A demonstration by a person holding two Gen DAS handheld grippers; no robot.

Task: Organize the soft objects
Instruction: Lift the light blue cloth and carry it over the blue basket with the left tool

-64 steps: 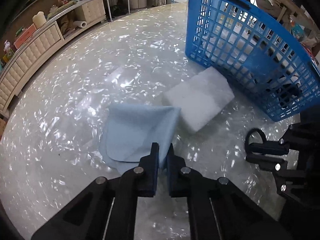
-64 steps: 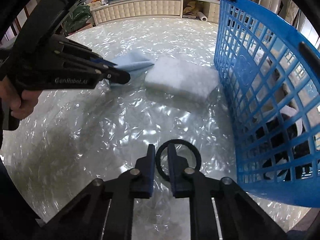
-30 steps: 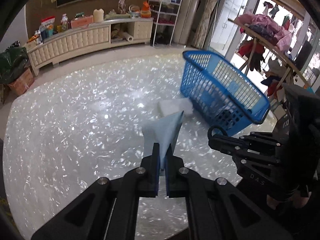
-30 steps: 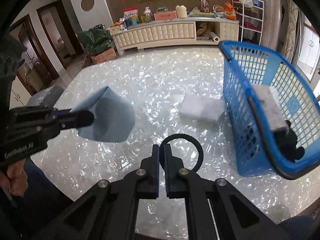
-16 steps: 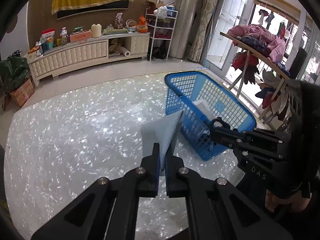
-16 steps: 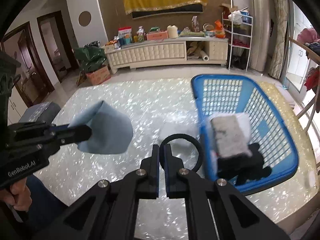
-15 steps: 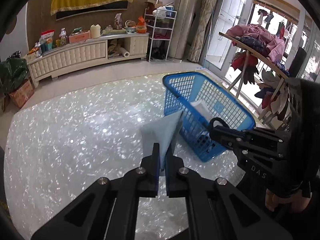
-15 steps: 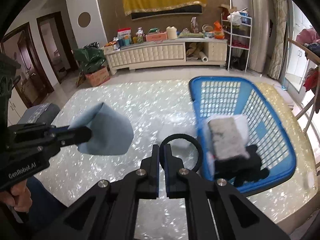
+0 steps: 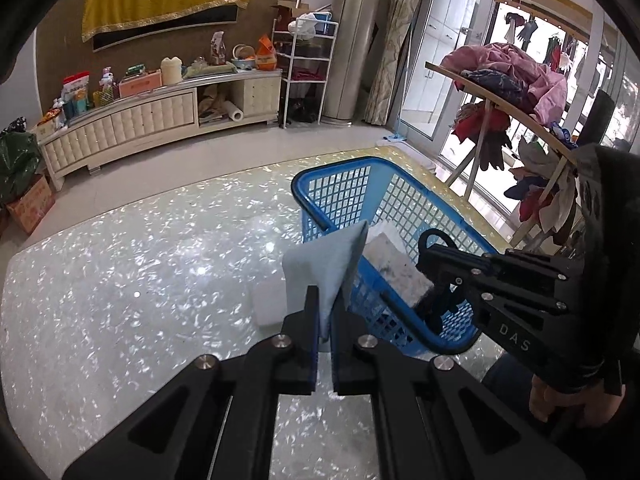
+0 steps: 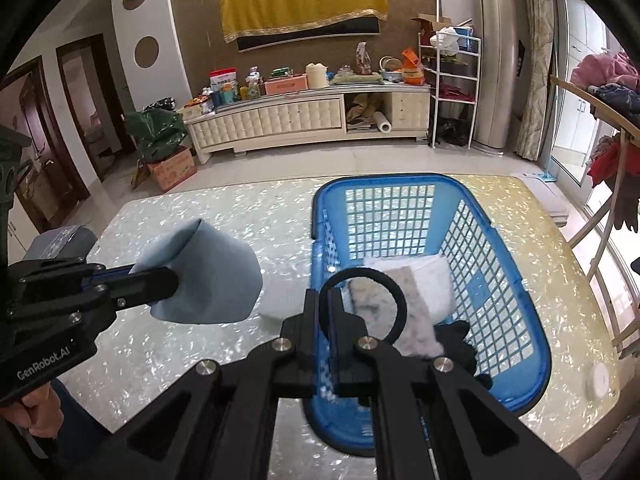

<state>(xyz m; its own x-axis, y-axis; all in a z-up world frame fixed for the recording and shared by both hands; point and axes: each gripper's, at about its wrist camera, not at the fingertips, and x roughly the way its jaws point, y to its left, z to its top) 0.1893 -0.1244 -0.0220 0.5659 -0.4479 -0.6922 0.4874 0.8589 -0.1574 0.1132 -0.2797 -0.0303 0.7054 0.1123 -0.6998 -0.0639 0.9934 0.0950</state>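
while the left gripper (image 9: 325, 312) pinches a light blue cloth (image 9: 324, 268) w/ jaws pressed tight on its near edge, the cloth stands up off the tabletop (image 9: 120, 280), just left of the blue laundry basket (image 9: 340, 196). right gripper (image 10: 328, 312) is clamped on a black ring-shaped band (image 10: 394, 292), held above the basket's near left part.

surface: pearly white, shell-flake pattern, glossy w/ lots of glints; far right corner looks yellowish. a white foam block (image 10: 280, 300) lies flat on it, touching or just beside the basket's left wall. inside the basket: a white pad (image 10: 432, 280), a grey-speckled slab (image 10: 376, 300) on top of it, and smth black (image 10: 460, 340) at the near end.

room: far wall is brown w/ a yellow drape (image 10: 304, 0); below it a long cream tufted cabinet (image 10: 280, 120) cluttered w/ boxes and bottles. white wire shelf (image 10: 456, 80) to its right, then a tall round column and curtains. clothes rack (image 9: 520, 92) piled w/ pink and dark garments at far right by glass doors. green bag (image 10: 156, 132) and cardboard box on the floor at left, dark doors beyond.
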